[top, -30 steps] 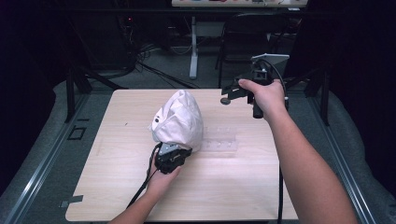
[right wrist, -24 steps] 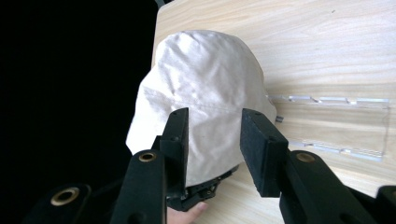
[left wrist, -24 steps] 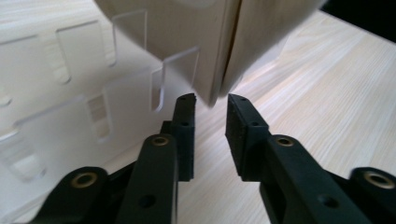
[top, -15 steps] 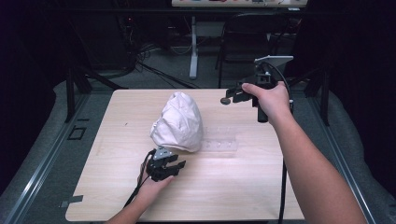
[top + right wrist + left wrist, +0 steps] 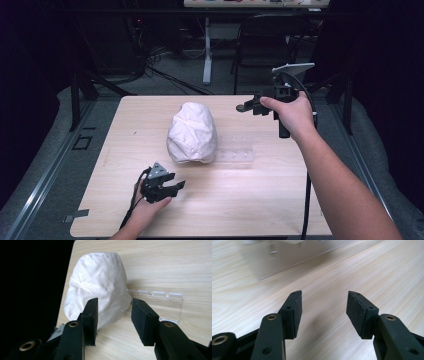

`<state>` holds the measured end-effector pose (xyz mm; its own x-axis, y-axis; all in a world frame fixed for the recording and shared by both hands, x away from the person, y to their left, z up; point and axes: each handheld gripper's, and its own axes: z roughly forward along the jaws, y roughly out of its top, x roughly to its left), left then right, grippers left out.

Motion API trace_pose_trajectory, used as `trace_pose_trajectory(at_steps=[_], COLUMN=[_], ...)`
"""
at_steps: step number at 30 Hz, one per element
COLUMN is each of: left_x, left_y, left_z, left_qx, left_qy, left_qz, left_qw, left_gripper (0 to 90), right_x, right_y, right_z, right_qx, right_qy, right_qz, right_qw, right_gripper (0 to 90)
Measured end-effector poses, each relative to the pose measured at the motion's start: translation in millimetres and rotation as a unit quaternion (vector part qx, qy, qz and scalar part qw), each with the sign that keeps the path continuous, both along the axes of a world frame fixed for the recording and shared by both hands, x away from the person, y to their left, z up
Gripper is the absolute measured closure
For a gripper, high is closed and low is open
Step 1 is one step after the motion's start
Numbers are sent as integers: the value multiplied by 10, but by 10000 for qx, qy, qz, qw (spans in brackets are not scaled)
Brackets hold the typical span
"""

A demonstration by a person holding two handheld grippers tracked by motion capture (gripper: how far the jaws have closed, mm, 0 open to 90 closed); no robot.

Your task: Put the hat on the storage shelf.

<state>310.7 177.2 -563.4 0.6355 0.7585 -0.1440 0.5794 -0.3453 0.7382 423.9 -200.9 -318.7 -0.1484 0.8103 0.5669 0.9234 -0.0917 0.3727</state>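
One white cloth bundle (image 5: 192, 133), domed and softly creased, sits mid-table with both tools off it.

Seamed fabric, rounded like a cap; against its right side lies a flat clear plastic holder (image 5: 235, 155), seemingly slotted along one edge. Pale wood-grain table (image 5: 280, 210) underneath. The left gripper (image 5: 172, 187), near the front edge, has just been opening: jaws wide, nothing between. The right gripper (image 5: 244, 107), raised beyond the holder, has also been opening, empty.
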Motion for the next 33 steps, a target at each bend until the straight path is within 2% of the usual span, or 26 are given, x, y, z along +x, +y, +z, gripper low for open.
trace_pose_trajectory(at_steps=[6,7,9,15,21,26,30,33], left_x=[-21,-21,-14,24,55,76,85,88], left_y=[293,293,354,495,554,554,551,547], left_z=[19,19,18,70,25,-12,-29,-38], left_qx=[-140,-140,-186,-221,-251,-50,-134,-143], left_qy=[-42,-42,-173,-288,-258,-227,-186,-239], left_qz=[352,352,479,657,803,817,862,822], left_qw=[9993,9993,9985,9972,9961,9964,9960,9962], left_gripper=[467,466,466,461,457,450,445,452], right_x=[-92,-92,-127,-247,-392,-511,-592,-667], right_y=[-22,-22,-26,-60,-84,-86,-107,-130], right_z=[-116,-116,-157,-320,-567,-809,-1032,-1228], right_qx=[-134,-134,-215,-307,-401,-715,-889,-972], right_qy=[-15,-15,-39,-126,-220,-384,-450,-556], right_qz=[151,151,196,297,432,528,617,662], right_qw=[9998,9998,9996,9990,9980,9953,9931,9915], right_gripper=[557,557,551,537,536,525,535,557])
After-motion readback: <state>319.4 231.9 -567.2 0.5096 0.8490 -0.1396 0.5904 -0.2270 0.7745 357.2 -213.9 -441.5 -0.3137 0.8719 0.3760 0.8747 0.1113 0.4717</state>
